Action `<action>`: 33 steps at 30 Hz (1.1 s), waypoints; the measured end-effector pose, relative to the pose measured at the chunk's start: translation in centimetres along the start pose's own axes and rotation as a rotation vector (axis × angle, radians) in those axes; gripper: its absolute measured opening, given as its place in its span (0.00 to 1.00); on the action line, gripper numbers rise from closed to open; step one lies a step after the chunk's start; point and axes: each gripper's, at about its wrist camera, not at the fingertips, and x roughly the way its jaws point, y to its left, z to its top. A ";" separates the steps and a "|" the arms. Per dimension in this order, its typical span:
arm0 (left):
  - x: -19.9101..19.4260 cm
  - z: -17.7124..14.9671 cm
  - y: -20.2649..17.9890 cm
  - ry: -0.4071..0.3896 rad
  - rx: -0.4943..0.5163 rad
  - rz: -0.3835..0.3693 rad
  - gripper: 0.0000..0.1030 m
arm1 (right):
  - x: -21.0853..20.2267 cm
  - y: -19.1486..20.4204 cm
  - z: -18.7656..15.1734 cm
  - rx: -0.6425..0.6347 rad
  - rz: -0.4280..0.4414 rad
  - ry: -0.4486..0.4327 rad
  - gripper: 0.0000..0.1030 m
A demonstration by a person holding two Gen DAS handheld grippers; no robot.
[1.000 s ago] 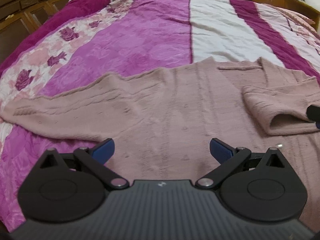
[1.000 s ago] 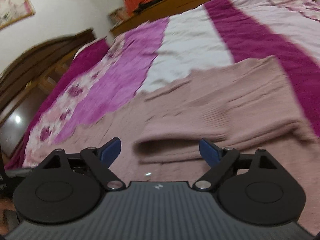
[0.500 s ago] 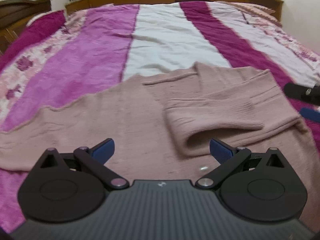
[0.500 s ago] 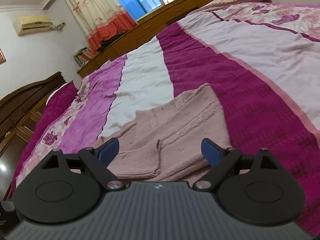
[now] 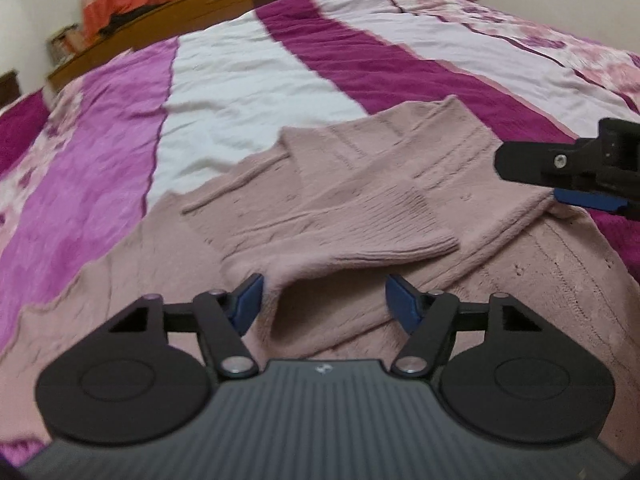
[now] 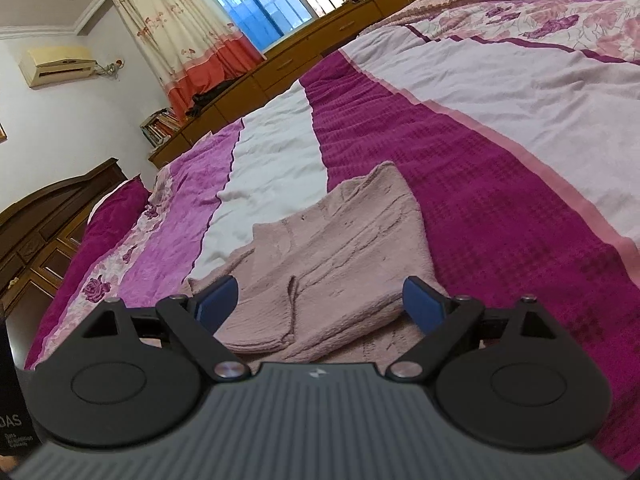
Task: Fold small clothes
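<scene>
A dusty-pink knitted sweater (image 5: 520,280) lies spread on the bed, one sleeve folded across its body. That sleeve's ribbed cuff (image 5: 400,220) ends just in front of my left gripper (image 5: 324,300). Its jaws are closing with the cuff's open end between the blue pads (image 5: 250,300), which do not press it. My right gripper (image 5: 560,186) hovers low over the sweater's right edge, seen from the side. In the right wrist view the right gripper (image 6: 320,300) is open above the sweater (image 6: 340,248), nothing gripped.
The bedspread (image 5: 240,92) runs in magenta, white, purple and floral stripes. Low wooden cabinets (image 6: 280,64) line the far side under a curtained window (image 6: 256,8). A dark wooden headboard (image 6: 48,216) stands at the left. A black object (image 6: 8,400) shows at the left edge.
The left gripper has swung right along the sweater to the folded sleeve's cuff and its jaws have narrowed. The right gripper moved from the sleeve to the sweater's right edge, still open.
</scene>
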 end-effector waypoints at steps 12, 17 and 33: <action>0.1 -0.1 -0.9 -0.030 0.077 0.072 0.65 | 0.2 -0.2 -0.6 0.005 0.008 -0.008 0.91; 0.2 0.2 -0.4 0.020 0.084 0.115 0.64 | 0.5 -0.4 -0.8 0.012 0.012 0.001 0.91; 1.3 -0.1 -3.7 -0.078 0.257 0.040 0.36 | 0.0 -1.3 -0.5 0.061 0.028 -0.009 0.91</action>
